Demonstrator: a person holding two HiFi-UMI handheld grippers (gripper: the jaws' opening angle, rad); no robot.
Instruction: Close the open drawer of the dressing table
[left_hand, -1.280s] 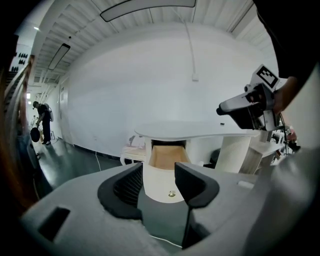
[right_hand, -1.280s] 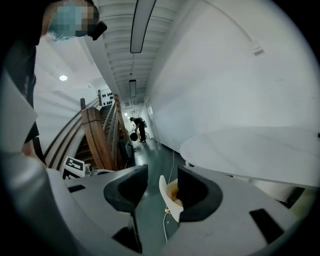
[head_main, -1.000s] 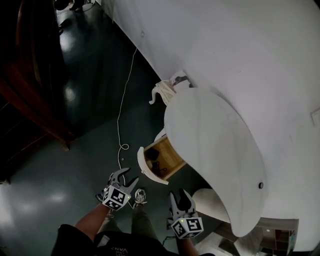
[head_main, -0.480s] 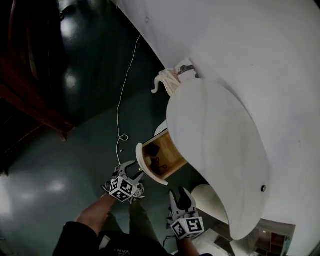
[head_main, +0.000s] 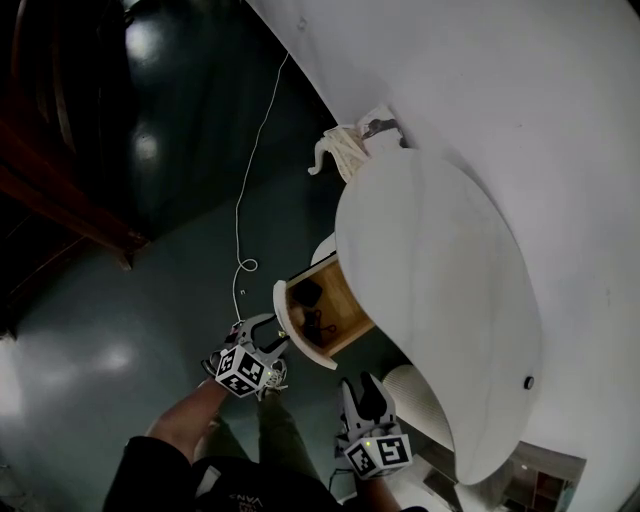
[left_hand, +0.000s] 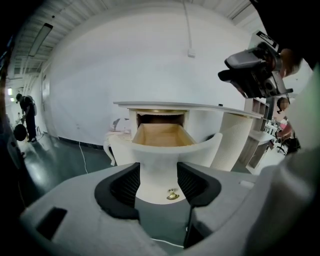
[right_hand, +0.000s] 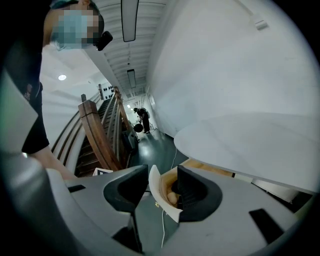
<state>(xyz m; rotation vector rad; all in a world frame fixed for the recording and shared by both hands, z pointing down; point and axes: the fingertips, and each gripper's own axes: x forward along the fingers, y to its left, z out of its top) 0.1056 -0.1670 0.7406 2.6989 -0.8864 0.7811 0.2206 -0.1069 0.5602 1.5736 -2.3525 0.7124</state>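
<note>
Standing open, drawer (head_main: 322, 298) projects from dressing table (head_main: 440, 300) toward the near left. Left gripper (head_main: 264, 335) sits just before its curved front, jaws released, nothing gripped; right gripper (head_main: 360, 392), nearer and rightward, likewise released.

White curved-front drawer (head_main: 292, 330), wide open

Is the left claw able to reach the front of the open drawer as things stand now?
Probably yes: the left claw, open, faces the drawer front and its brass knob, and nothing stands between them.
</note>
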